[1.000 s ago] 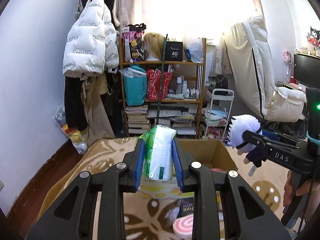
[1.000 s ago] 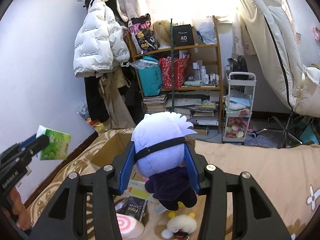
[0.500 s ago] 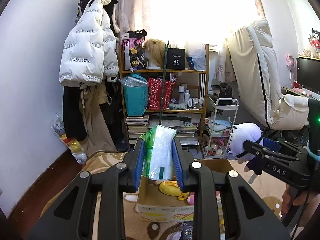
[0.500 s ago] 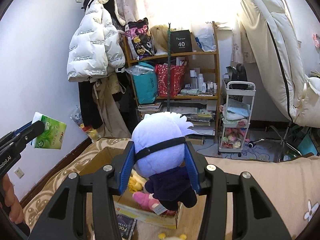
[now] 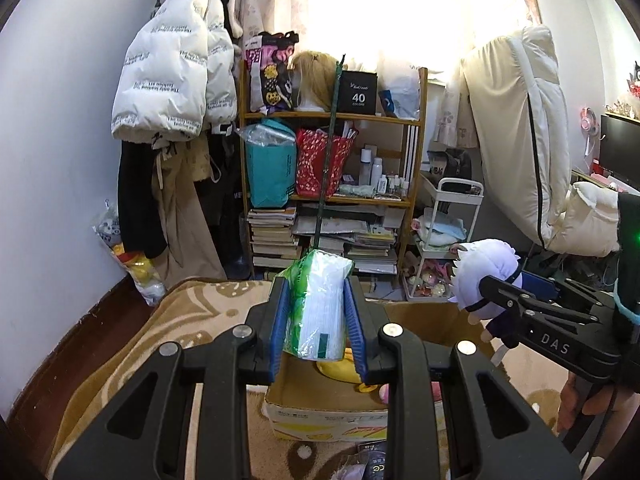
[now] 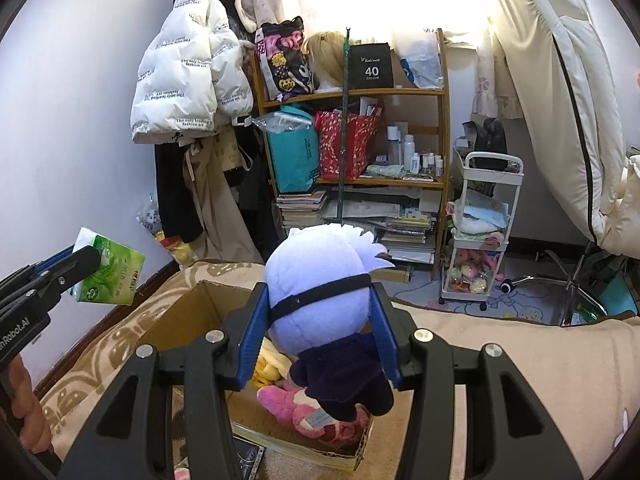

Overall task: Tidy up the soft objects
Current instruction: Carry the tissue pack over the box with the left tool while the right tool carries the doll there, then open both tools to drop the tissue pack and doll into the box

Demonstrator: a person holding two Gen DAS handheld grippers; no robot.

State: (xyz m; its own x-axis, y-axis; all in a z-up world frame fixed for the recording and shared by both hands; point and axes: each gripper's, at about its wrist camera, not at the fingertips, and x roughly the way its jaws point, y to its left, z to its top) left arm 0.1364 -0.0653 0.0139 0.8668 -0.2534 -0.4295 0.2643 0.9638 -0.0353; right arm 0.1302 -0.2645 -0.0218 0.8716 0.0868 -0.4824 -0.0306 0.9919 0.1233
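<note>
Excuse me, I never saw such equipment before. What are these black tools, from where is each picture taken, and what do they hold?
There is no robot here. A person holds a hand-operated gripper with two fingers in each hand, and a small wide-angle camera on each gripper looks forward along its fingers. So each picture is taken from one tool, and the other tool shows at its edge.

In the left camera's picture, the left gripper is shut on a green and white tissue pack. In the right camera's picture, the right gripper is shut on a plush doll with pale hair, a black band and dark clothes.

Below them, an open cardboard box stands on a beige patterned blanket. In the box lie a pink plush toy and a yellow one.
</note>
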